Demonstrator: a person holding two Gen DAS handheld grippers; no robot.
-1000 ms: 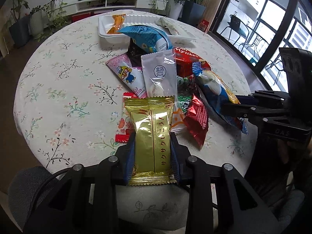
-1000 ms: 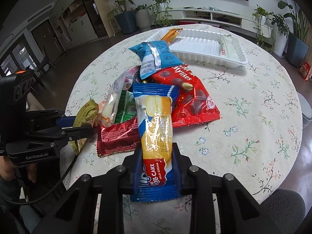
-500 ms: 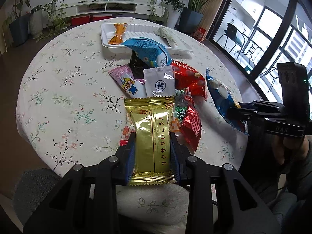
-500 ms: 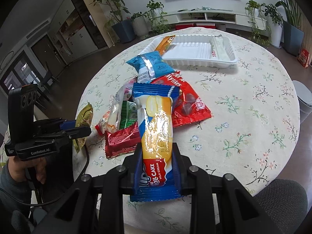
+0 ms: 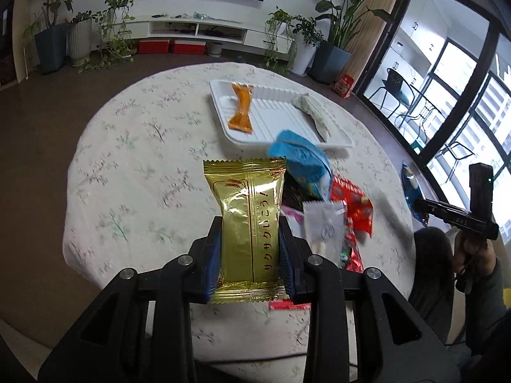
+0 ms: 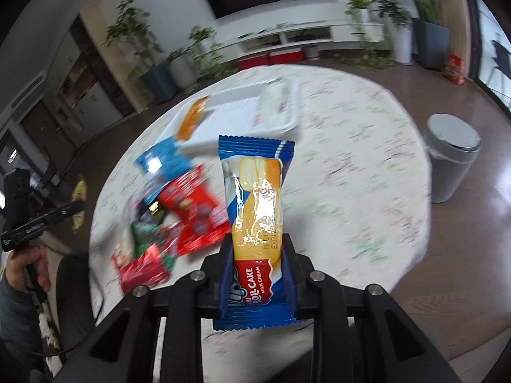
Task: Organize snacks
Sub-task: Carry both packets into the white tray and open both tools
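Note:
My left gripper (image 5: pixel 249 245) is shut on a gold snack packet (image 5: pixel 247 220) and holds it high above the near side of the table. My right gripper (image 6: pixel 257 255) is shut on a blue and yellow roll cake packet (image 6: pixel 255 210), also held high above the table. A white tray (image 5: pixel 278 121) at the far side holds an orange packet (image 5: pixel 241 110) and a pale green one (image 5: pixel 314 115). The tray also shows in the right wrist view (image 6: pixel 252 115). A pile of snacks (image 5: pixel 322 198) lies between the tray and me.
The round table has a floral cloth (image 5: pixel 137 172). A grey bin (image 6: pixel 450 156) stands on the floor to the right of the table. The other hand-held gripper shows at the right edge of the left wrist view (image 5: pixel 460 217). Potted plants line the far wall.
Both grippers have risen well above the table with their packets still held. The table and pile now look smaller and farther; the right wrist view is blurred by motion.

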